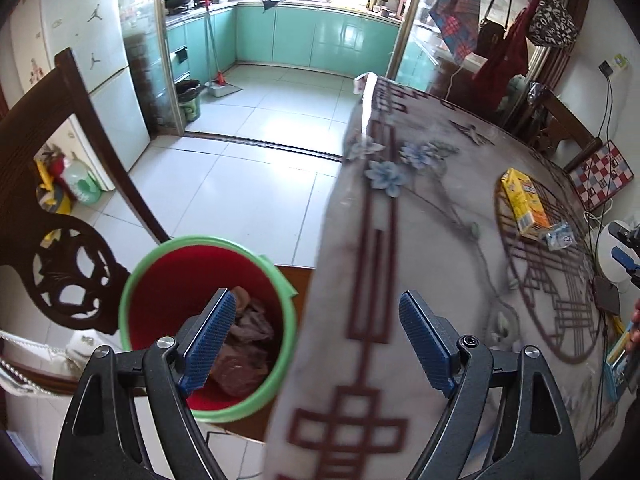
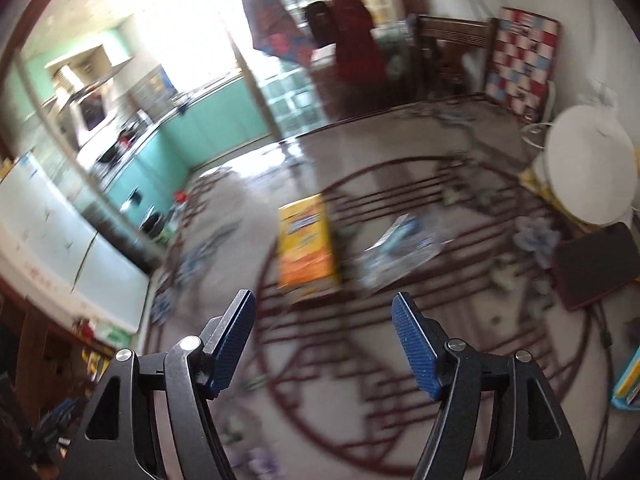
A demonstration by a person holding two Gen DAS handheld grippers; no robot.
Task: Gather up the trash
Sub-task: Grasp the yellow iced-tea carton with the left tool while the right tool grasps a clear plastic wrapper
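So the main bit of trash is a yellow-orange carton [image 2: 306, 248] lying flat on the table [image 2: 460, 360], sitting on the dark red circle pattern of the tablecloth. In the right wrist view its long axis runs near-to-far, with the near end tipped a little to the right, so it points away from the gripper rather than across. Just to its right is a crumpled clear wrapper [image 2: 400, 254] with some blue print on it; the frame is too blurry to say if the 2 touch, but they're right beside each other. In the left wrist view both sit far off on the right side of the table.

The right gripper [image 2: 324, 344] hangs over the table on the near side of the carton and wrapper, jaws spread wide with nothing between them. The left gripper [image 1: 316, 344] is also spread wide and empty, straddling the table's left edge.

Containers: 1 red bin with a green rim [image 1: 160, 292] stands on the floor just left of the table edge, under the left gripper's left finger. It's got crumpled paper and wrapper trash [image 1: 248, 344] in the bottom, maybe a third full, hard to tell what each piece is. There's also a small dark bin [image 1: 188, 100] way back by the kitchen doorway; can't tell what's in it.

Other stuff on the right of the table: a white round lidded thing [image 2: 588, 168], a dark flat pad [image 2: 596, 268] near it, and some cables.
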